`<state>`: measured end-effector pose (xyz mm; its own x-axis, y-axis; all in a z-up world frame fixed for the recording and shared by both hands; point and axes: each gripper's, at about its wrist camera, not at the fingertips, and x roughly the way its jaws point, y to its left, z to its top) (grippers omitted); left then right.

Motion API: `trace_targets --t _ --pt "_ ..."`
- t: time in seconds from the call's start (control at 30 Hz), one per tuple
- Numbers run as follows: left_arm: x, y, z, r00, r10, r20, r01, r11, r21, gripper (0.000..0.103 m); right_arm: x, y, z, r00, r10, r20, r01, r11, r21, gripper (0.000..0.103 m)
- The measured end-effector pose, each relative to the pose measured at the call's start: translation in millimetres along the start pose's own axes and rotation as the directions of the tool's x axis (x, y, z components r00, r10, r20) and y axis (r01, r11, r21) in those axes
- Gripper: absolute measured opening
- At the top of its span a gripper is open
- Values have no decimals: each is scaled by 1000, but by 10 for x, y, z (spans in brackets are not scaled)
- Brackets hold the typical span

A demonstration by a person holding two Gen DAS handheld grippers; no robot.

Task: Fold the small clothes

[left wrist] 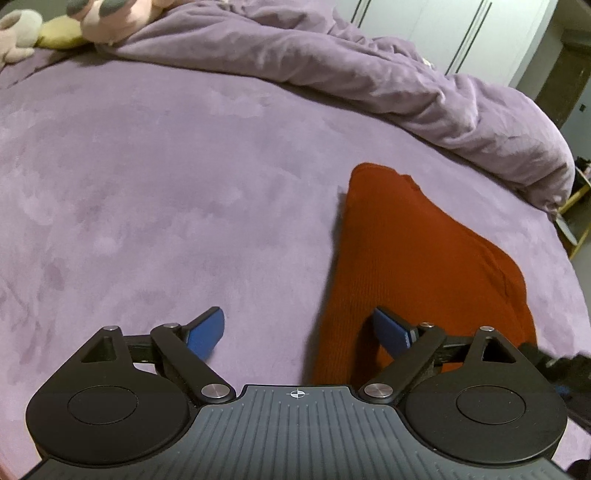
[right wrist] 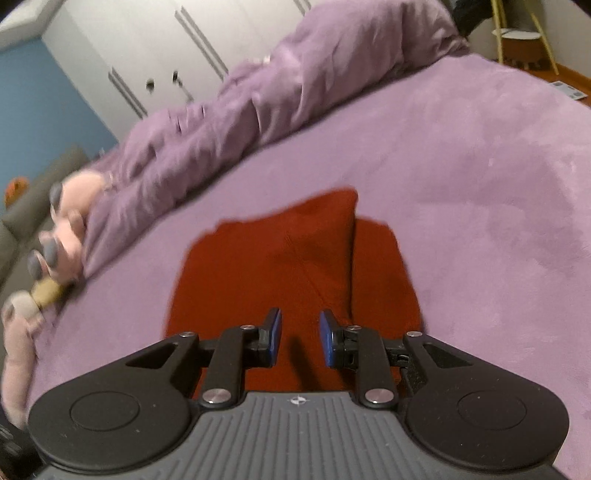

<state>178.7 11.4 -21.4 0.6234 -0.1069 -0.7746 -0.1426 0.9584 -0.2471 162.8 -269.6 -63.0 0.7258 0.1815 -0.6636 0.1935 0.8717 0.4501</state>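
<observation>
Left tool (left wrist: 299, 332): jaws spread wide, nothing between them. Its left blue pad (left wrist: 205, 334) sits over bare bed sheet (left wrist: 147, 203); its right blue pad (left wrist: 392, 332) sits over the near left part of the red garment (left wrist: 417, 258). Whether that pad touches the fabric – cannot tell.

Right tool (right wrist: 300, 339): jaws parted with a narrow gap, released, no cloth between the 2 blue pads (right wrist: 274, 338). It hangs above the near edge of the red garment (right wrist: 288, 280), and a thin dark shadow falls on the cloth between the pads.

Red garment: ribbed knit, lying on the purple bed sheet (right wrist: 480, 184), partly folded – in the right wrist view 1 layer lies over another, with a raised fold edge running away from the tool just right of centre. In the left wrist view it lies right of centre, narrowing toward the far end.

Farther out: a bunched purple duvet (left wrist: 369, 74) runs along the far side of the bed, well apart from the garment. Pink plush toys (left wrist: 107, 18) lie at the duvet's left end. White wardrobe doors (right wrist: 155, 55) stand behind the bed; right wrist view is somewhat motion-blurred.
</observation>
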Motion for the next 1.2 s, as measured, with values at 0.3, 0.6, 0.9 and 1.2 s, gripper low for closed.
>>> trace_targets --t 0.3,0.6,0.9,1.2 --pt "-56 21 -11 1000 13 -23 -12 1000 26 97 -10 -242 27 991 -133 -18 134 991 4 24" --pt "-499 -25 -214 991 120 -51 -114 987 117 97 -512 51 -469 972 -171 -163 127 960 -248 99" --pt "-814 -166 -237 983 181 -39 -162 943 290 101 -724 509 -423 960 -242 -143 185 927 -328 99" --pt "-813 -288 -209 979 194 -63 -161 926 342 101 -726 639 -357 948 -288 -138 236 923 -305 99"
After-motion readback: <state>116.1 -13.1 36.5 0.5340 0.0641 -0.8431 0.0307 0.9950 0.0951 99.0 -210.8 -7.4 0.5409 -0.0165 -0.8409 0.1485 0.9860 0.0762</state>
